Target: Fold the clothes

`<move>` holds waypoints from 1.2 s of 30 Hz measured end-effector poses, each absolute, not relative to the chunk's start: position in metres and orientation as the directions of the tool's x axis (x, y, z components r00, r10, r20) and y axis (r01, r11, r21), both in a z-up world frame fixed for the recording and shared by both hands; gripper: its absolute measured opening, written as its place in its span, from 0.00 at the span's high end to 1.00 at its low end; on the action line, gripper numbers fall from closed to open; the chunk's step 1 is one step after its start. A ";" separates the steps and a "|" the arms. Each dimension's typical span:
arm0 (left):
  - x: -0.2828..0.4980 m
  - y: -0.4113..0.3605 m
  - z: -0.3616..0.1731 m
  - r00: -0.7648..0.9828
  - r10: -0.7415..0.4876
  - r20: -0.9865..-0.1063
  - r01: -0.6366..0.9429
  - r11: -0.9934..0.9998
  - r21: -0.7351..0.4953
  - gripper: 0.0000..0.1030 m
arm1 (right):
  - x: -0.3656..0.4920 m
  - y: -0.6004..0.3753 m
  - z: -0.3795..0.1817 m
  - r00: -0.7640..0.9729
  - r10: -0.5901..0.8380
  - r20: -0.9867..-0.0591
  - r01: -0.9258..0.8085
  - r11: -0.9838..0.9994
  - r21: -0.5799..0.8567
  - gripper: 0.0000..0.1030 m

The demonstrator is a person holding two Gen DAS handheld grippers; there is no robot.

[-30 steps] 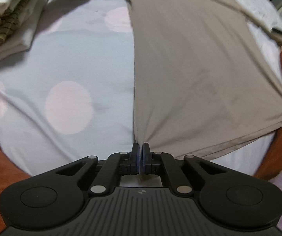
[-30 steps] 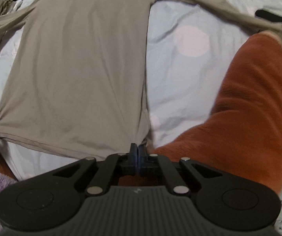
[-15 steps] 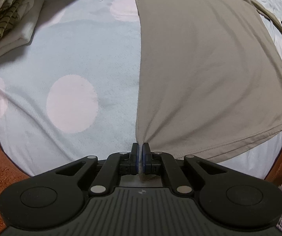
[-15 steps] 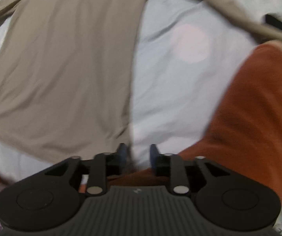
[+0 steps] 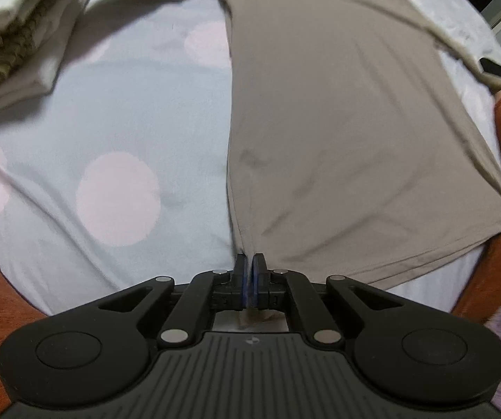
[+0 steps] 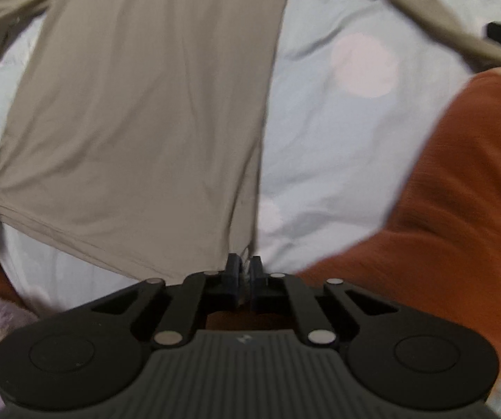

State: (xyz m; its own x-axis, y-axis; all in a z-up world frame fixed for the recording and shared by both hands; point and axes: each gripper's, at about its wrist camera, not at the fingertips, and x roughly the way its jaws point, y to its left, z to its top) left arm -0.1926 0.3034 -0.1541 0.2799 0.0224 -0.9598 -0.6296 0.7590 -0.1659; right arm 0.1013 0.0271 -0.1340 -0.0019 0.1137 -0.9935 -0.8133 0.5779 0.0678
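While my left claw [image 5: 249, 262] is pinched tight on the near left hem corner of the taupe long-sleeved jersey shirt [image 5: 337, 122], my right claw [image 6: 244, 266] sits nearly closed on the opposite hem corner, with a sliver of cloth between its pads. From both corners the shirt stretches away from me, spread flat on the pale blue bedsheet with large pink dots [image 5: 110, 132], its sleeves trailing out to either side at the far end. Through the right wrist view the picture is blurred, so I cannot judge fine wrinkles there. Beyond the shirt's left edge, a stack of folded cream and olive-striped clothes [image 5: 13, 45] rests on the sheet. A rust-orange fleece blanket [image 6: 452, 202] lies just right of my right claw.
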 end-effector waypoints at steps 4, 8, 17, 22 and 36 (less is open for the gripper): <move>-0.192 0.305 -0.155 0.249 -0.006 -0.969 -0.612 0.774 -0.161 0.97 | 0.101 0.030 -0.137 0.000 0.101 -0.995 -0.813 0.579 0.059 0.95; -0.183 0.307 -0.171 0.190 -0.018 -0.982 -0.609 0.782 -0.132 0.97 | 0.100 0.034 -0.141 -0.002 0.088 -0.996 -0.813 0.580 0.053 0.95; -0.191 0.328 -0.158 0.277 0.012 -0.961 -0.664 0.725 -0.183 0.71 | 0.106 0.039 -0.132 0.045 0.173 -0.984 -0.795 0.602 0.069 0.75; -0.213 0.364 -0.110 0.359 0.183 -0.915 -0.724 0.674 -0.149 0.71 | 0.110 0.046 -0.120 0.087 0.257 -0.962 -0.775 0.625 0.097 0.75; -0.291 0.513 -0.014 0.193 0.637 -0.746 -0.967 0.253 -0.035 0.47 | 0.111 0.097 -0.115 0.075 0.357 -0.931 -0.791 0.590 0.162 0.73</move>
State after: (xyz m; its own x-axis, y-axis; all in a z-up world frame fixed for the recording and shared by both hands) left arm -0.2913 0.5127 -0.0135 0.1932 0.6368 -0.7464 -0.9670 0.2525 -0.0348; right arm 0.1106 0.0969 -0.1147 0.0753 0.3568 -0.9311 -0.7909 0.5901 0.1621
